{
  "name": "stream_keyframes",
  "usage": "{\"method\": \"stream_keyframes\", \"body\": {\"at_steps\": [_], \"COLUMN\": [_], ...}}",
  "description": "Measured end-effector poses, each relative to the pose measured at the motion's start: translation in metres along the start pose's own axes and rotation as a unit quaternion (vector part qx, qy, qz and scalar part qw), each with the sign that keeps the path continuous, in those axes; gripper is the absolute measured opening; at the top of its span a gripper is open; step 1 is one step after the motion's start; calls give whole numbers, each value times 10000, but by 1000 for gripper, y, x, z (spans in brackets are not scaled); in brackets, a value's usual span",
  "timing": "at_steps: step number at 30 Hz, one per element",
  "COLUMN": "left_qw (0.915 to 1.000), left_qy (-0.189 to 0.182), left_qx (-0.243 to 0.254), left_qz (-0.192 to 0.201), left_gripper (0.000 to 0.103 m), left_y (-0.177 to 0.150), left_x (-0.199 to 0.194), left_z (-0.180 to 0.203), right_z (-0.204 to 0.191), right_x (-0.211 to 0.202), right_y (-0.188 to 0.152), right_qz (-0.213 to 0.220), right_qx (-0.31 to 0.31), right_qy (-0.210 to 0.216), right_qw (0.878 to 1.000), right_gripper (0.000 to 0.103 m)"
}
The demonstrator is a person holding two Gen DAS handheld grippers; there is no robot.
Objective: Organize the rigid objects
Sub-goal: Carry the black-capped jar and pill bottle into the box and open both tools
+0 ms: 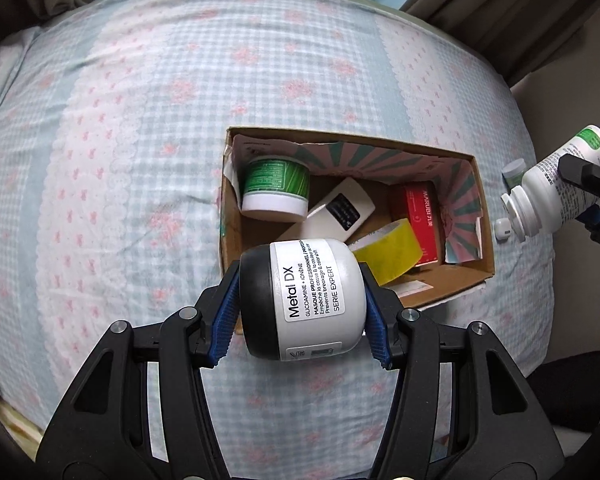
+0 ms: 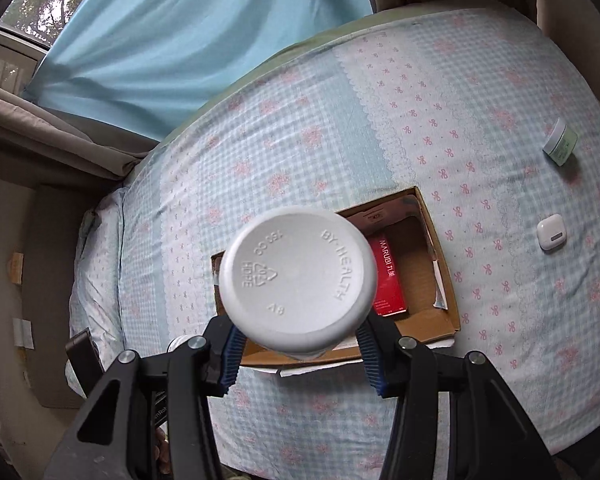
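My left gripper [image 1: 300, 304] is clamped on the Metal DX jar [image 1: 304, 300], held over the near edge of the cardboard box [image 1: 476, 216]. R gripper [image 2: 298, 344] grips a white bottle [image 2: 298, 276] above that box, w/ a red carton [image 2: 386, 276] inside. Earbud case [image 2: 552, 237] lies on the bedsheet [image 2: 300, 140].

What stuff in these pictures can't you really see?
- Right wrist view: the bottle hides most of the box and its contents.
- Left wrist view: the jar covers the box's near corner.
- Small pot label: too small to read.
- Left wrist view: the tape partly hides the red carton.
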State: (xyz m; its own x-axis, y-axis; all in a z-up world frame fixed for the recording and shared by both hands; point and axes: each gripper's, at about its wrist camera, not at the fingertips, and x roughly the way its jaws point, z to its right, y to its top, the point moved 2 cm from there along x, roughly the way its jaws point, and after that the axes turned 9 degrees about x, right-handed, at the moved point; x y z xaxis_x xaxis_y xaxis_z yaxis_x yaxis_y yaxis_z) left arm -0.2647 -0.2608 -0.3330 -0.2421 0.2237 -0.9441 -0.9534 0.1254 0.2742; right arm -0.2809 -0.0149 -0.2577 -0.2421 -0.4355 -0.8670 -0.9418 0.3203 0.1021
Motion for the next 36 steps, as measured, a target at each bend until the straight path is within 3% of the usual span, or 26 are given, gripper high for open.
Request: {"method": "stream_keyframes", "body": {"at_steps": [6, 14, 17, 23, 25, 26, 27, 28, 29, 30, 36], "left_qw": [9993, 9969, 9948, 9936, 9934, 9934, 9932, 9931, 9933, 9932, 9940], "left_qy": [47, 49, 148, -79, -115, -79, -189, -409, -362, -295, -164], "left_qx": [271, 632, 820, 920, 992, 1017, 1042, 1026, 1025, 1056, 1039], "left_qz": [-269, -477, -584, -648, -569, -523, -481, -403, -389, -381, -312], "left_gripper": [51, 51, 51, 51, 55, 82, 103, 103, 103, 103, 103], "left_y": [9, 3, 2, 0, 0, 0, 1, 0, 0, -1, -9], "left_x": [44, 84, 92, 95, 91, 88, 84, 80, 77, 74, 57], "left_z": [-5, 0, 6, 10, 13, 14, 17, 19, 20, 21, 18], "right_z": [4, 20, 24, 28, 30, 31, 33, 33, 33, 33, 35], "right_x": [69, 151, 164, 165, 165, 164, 162, 159, 155, 149, 110], "right_y": [12, 0, -5, -7, -5, -3, -2, -1, 0, 1, -10], "right_qz": [-428, -865, -950, -1000, -1042, -1058, -1031, -977, -913, -845, -406], "right_qx": [588, 1531, 1734, 1865, 1953, 2021, 2105, 2152, 2114, 2009, 1286], "right_qy": [75, 355, 422, 422, 354, 356, 357, 324, 225, 8, -688], "right_qw": [9973, 9838, 9793, 9764, 9745, 9730, 9715, 9711, 9729, 9760, 9885], "right_gripper": [46, 46, 46, 47, 48, 52, 62, 70, 93, 103, 103]}}
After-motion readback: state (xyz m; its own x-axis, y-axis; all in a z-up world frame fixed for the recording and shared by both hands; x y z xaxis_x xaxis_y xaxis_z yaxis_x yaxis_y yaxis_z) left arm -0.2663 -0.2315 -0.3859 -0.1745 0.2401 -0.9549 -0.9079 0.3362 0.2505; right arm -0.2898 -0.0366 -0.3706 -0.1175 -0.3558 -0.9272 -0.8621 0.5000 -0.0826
